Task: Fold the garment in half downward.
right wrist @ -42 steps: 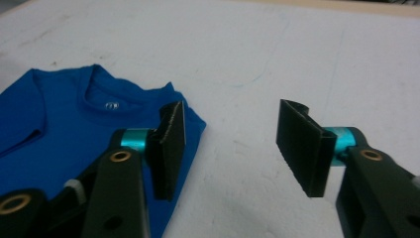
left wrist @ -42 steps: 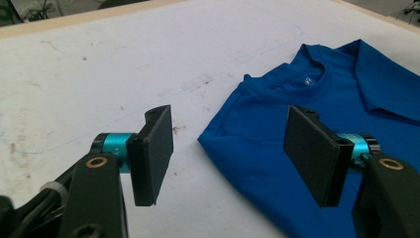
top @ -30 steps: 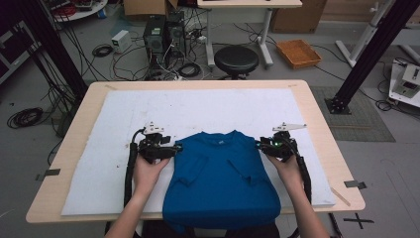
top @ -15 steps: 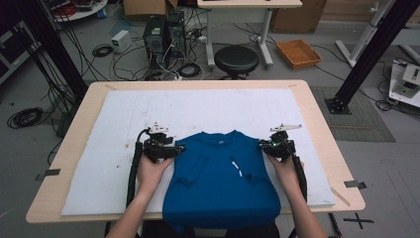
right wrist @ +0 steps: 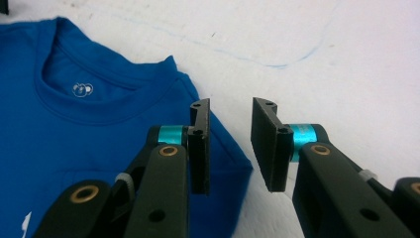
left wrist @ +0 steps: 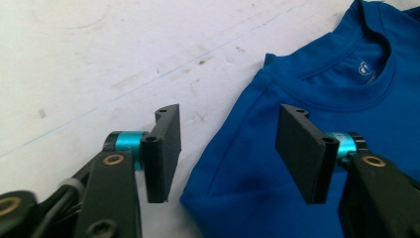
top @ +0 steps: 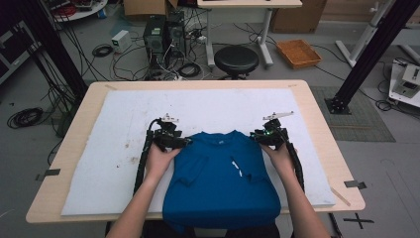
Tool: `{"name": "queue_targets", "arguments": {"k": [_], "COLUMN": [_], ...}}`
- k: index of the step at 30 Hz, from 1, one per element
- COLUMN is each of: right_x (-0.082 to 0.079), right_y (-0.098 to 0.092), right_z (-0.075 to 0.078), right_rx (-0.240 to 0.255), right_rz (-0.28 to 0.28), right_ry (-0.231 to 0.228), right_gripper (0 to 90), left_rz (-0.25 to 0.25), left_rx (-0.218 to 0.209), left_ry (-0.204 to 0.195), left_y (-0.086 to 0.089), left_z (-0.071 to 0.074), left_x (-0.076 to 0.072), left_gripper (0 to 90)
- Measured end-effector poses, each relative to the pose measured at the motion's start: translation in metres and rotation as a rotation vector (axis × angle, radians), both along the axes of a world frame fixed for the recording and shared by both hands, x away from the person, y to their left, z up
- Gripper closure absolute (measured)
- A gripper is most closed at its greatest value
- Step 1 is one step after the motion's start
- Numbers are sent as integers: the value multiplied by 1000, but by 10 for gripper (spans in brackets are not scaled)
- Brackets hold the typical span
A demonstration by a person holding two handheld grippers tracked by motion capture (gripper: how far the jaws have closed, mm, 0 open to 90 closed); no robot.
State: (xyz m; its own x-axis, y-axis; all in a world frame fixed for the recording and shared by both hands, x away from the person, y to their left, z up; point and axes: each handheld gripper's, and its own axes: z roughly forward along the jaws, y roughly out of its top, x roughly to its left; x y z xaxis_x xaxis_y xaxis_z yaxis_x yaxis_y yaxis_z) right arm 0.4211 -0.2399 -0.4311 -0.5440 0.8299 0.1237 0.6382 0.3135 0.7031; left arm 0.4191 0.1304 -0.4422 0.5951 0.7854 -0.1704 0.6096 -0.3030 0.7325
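T-shirt (top: 223, 183): blue, flat on white table cover (top: 109, 148), sleeves folded in over the body, hem hanging over the near table edge, collar pointing away from the person.
Long axis: near-to-far, hem to collar.
Left gripper (left wrist: 225, 148): at the shirt's left shoulder; jaws wide apart, holding nothing; shoulder edge sits between them, one jaw over the cover, one over the cloth.
Right gripper (right wrist: 230, 148): at the right shoulder; jaws narrowly apart, holding nothing; shoulder corner lies under the jaw on the shirt side.
Nearer hand: neither, each is at its own shoulder.
Collar (left wrist: 366, 64): round neck, small white print inside, just beyond both jaws.
Likely next: pinch both shoulders, judging by placement.
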Motion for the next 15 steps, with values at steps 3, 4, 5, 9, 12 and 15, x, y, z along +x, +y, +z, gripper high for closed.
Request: {"name": "queue_targets", "arguments": {"k": [3, 4, 5, 9, 12, 15], "right_x": [4, 5, 6, 7, 6, 3], "right_y": [7, 8, 9, 11, 13, 18], "right_z": [-4, -5, -7, -10, -10, -9], "right_rx": [-24, -36, -34, -59, -81, -117], "right_rz": [32, 38, 49, 65, 87, 117], "right_ry": [-4, -5, 2, 3, -8, -30], "right_gripper": [696, 696, 697, 703, 812, 879], "left_rz": [-16, -15, -12, 4, 12, 1], "left_rx": [24, 41, 56, 78, 140, 137], "left_ry": [0, -3, -10, -18, -48, -52], "left_y": [-6, -8, -9, -10, -15, -16], "left_z": [-1, -1, -1, 0, 0, 0], "left_x": [2, 2, 2, 1, -2, -3], "left_gripper": [481, 485, 494, 562, 620, 717]}}
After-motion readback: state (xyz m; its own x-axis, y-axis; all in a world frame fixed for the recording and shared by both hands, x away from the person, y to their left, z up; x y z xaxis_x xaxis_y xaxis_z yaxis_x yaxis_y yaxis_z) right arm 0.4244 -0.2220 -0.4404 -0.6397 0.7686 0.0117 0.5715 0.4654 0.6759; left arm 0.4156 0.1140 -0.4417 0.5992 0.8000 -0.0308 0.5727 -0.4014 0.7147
